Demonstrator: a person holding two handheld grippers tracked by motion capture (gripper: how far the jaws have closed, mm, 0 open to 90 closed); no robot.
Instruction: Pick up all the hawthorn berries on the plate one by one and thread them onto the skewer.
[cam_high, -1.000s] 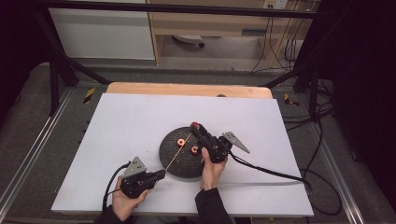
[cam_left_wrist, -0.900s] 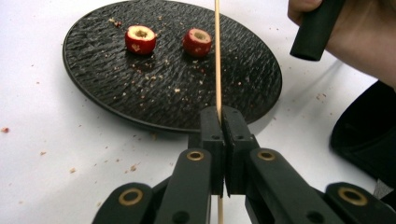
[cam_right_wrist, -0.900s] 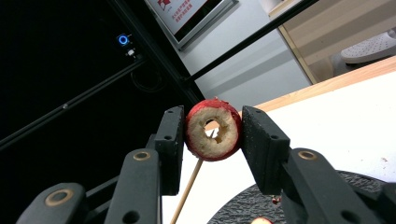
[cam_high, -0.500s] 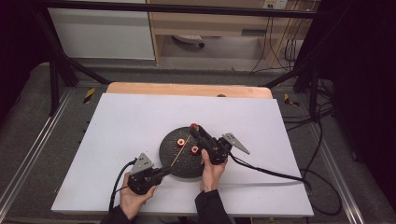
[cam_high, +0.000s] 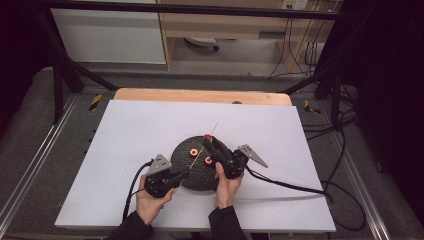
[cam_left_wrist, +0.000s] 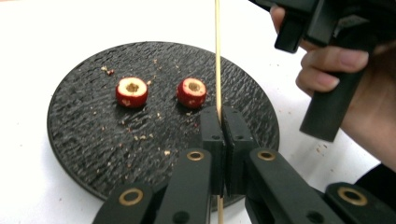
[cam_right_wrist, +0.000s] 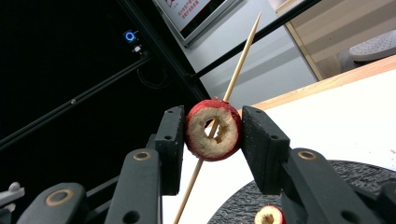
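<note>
The left gripper (cam_left_wrist: 219, 116) clamps its jaws on the skewer (cam_left_wrist: 217, 56), which runs through the cored fruit (cam_right_wrist: 213, 129) clamped in the right gripper (cam_right_wrist: 212, 140) above the plate (cam_high: 187, 172).

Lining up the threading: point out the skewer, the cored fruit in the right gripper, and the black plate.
skewer (cam_left_wrist: 217, 56), left gripper view, mid shaft above the jaws.
cored fruit (cam_right_wrist: 204, 140), right gripper view, pale cut face beside the hole.
black plate (cam_left_wrist: 84, 140), left gripper view, bare textured surface.
</note>
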